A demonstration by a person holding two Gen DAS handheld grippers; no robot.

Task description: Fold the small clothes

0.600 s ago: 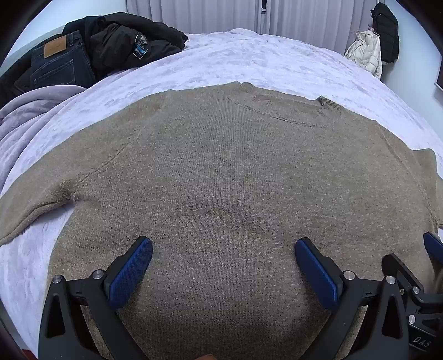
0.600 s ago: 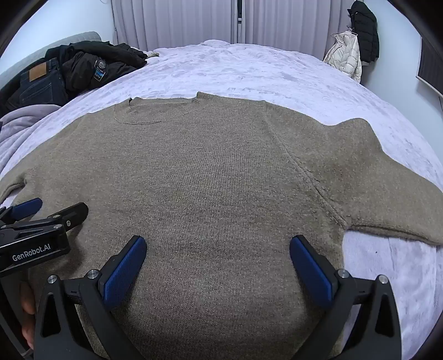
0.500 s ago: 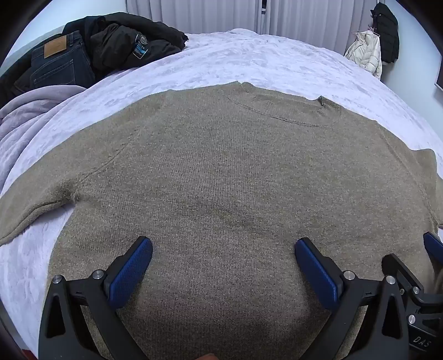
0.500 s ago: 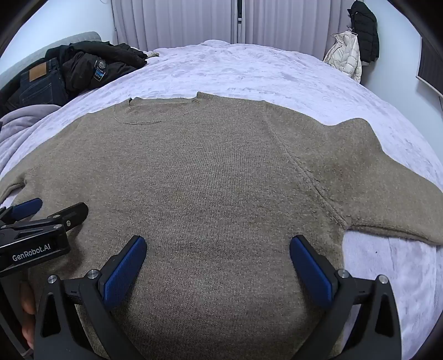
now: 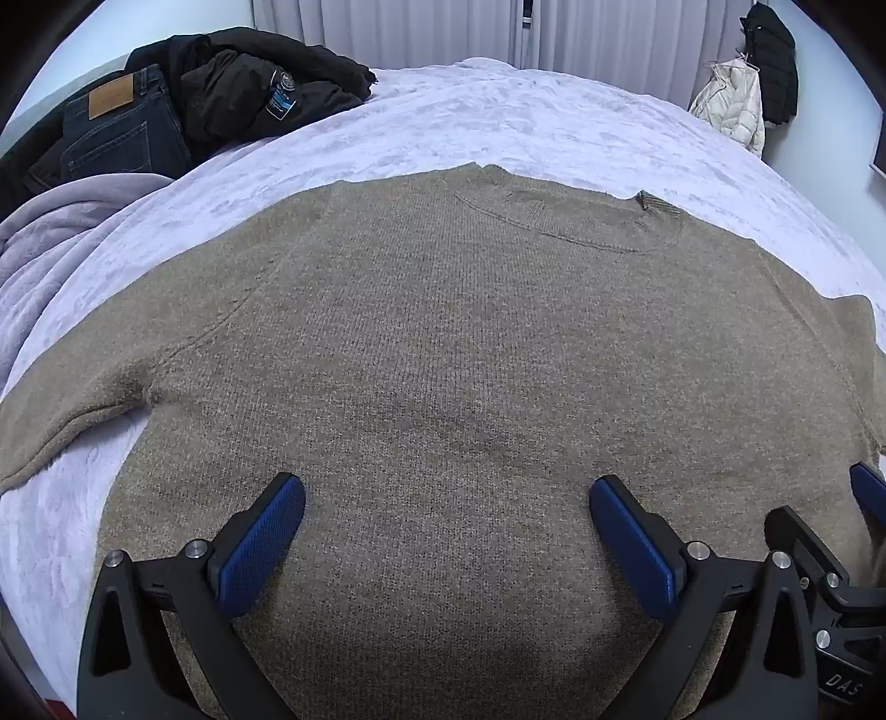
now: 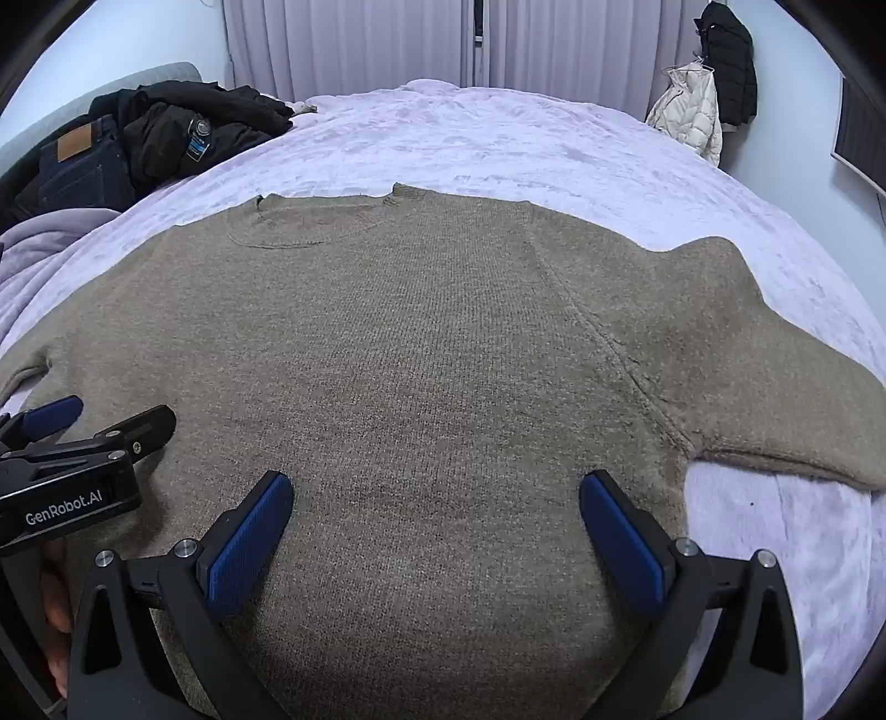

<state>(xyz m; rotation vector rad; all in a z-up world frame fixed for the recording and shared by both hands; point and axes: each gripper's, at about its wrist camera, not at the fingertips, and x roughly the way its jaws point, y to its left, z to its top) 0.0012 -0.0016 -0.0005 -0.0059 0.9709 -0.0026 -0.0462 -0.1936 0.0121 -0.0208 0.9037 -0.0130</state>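
Bedding in pale lilac plush covers the bed (image 5: pixel 554 127), and a tan knit sweater (image 5: pixel 443 343) lies flat across its near half, neckline toward the far side, sleeves spread left and right. At the far left sit dark jeans (image 5: pixel 119 135) and a black jacket (image 5: pixel 260 83). Grey curtains (image 6: pixel 354 44) hang behind; a cream coat (image 6: pixel 689 111) hangs at the far right wall. Left hand-held gripper (image 5: pixel 446 531) and right hand-held gripper (image 6: pixel 434 526) hover above the sweater's lower part, jaws wide apart, holding nothing.
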